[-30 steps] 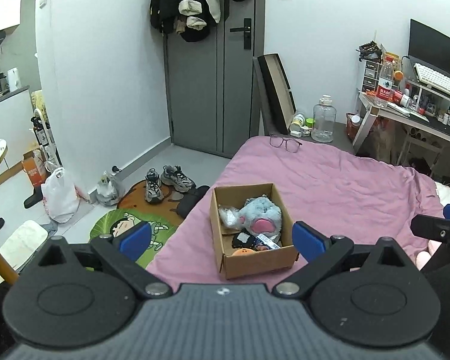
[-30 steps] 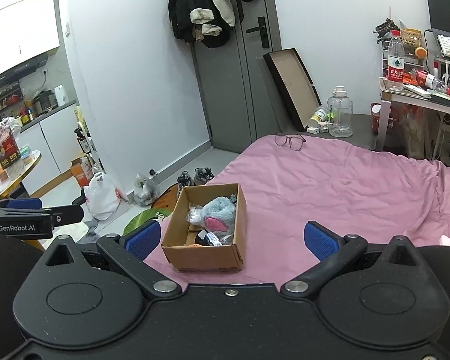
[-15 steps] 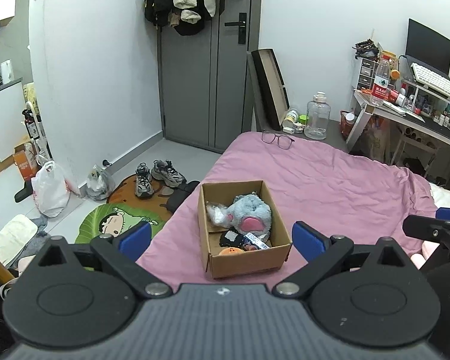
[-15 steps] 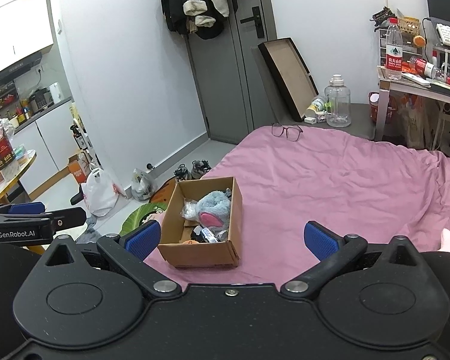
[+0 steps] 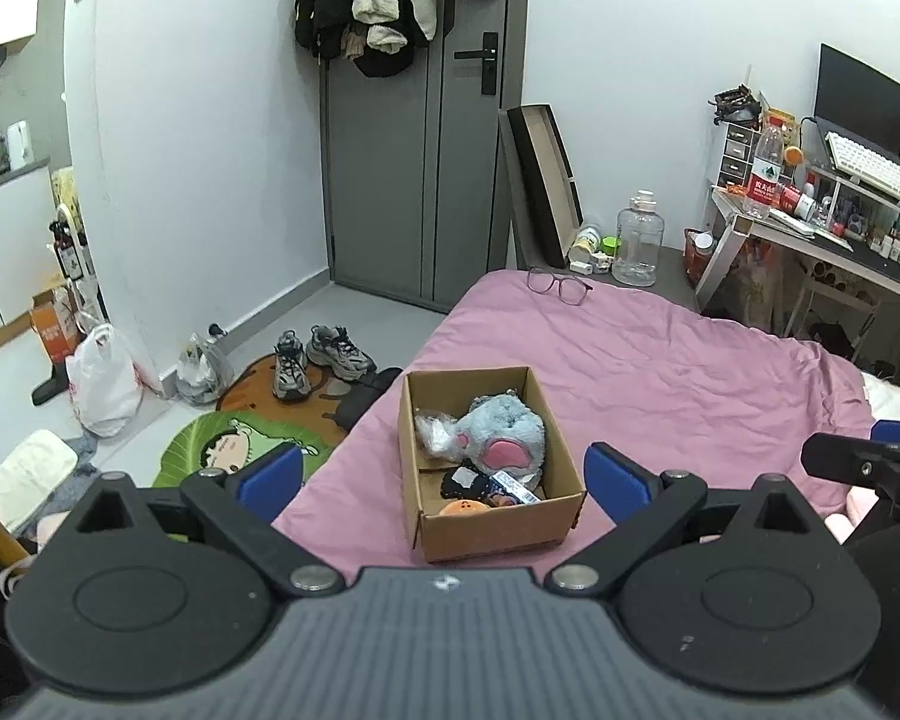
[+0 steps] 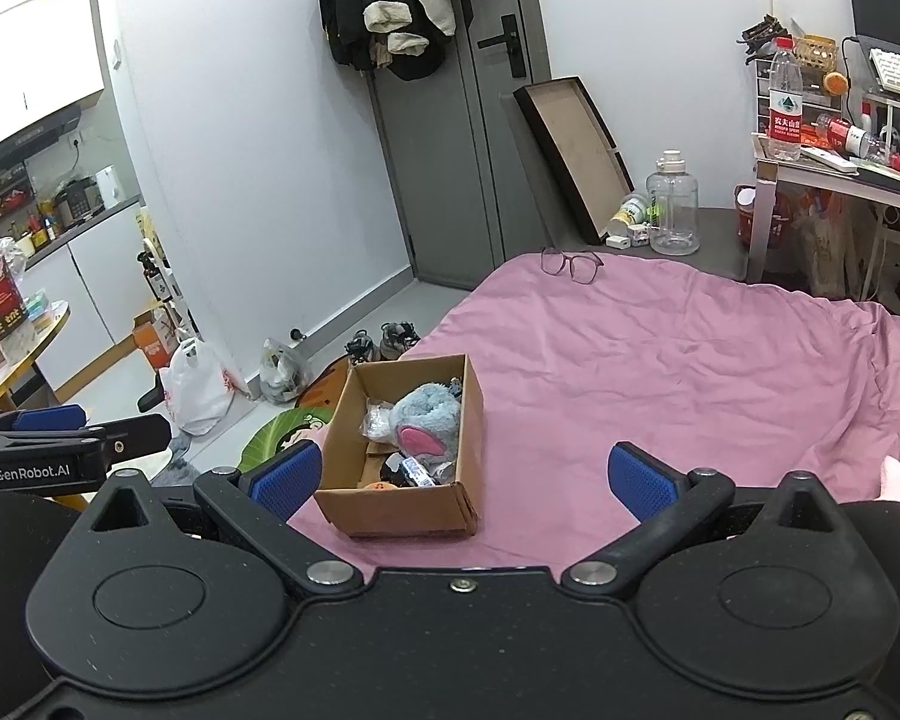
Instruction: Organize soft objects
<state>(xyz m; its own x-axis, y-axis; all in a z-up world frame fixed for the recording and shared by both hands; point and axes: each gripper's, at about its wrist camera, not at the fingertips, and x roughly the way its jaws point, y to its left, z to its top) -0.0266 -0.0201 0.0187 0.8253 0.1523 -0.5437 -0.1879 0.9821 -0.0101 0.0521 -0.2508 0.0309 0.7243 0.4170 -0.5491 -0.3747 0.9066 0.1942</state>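
An open cardboard box (image 5: 564, 519) (image 6: 471, 414) sits near the corner of a bed covered with a pink sheet (image 5: 660, 360) (image 6: 660, 348). Inside lies a grey plush toy with pink ears (image 5: 501, 432) (image 6: 429, 420), a crinkled clear wrapper, a dark pouch and a small orange item (image 5: 463, 507). My left gripper (image 5: 444, 474) is open, hovering just short of the box with nothing between its blue pads. My right gripper (image 6: 462, 474) is open too, the box between me and the bed's corner. Each gripper appears at the edge of the other's view.
Glasses (image 5: 558, 287) lie at the bed's far edge. Shoes (image 5: 321, 354), a round cartoon mat (image 5: 234, 438) and plastic bags (image 5: 102, 381) cover the floor left of the bed. A big water jug (image 5: 639, 243), a leaning tray and a cluttered desk (image 5: 822, 228) stand behind.
Both views have shifted slightly: the box now sits a little more to the left in each view. Both grippers stay open and hold nothing.
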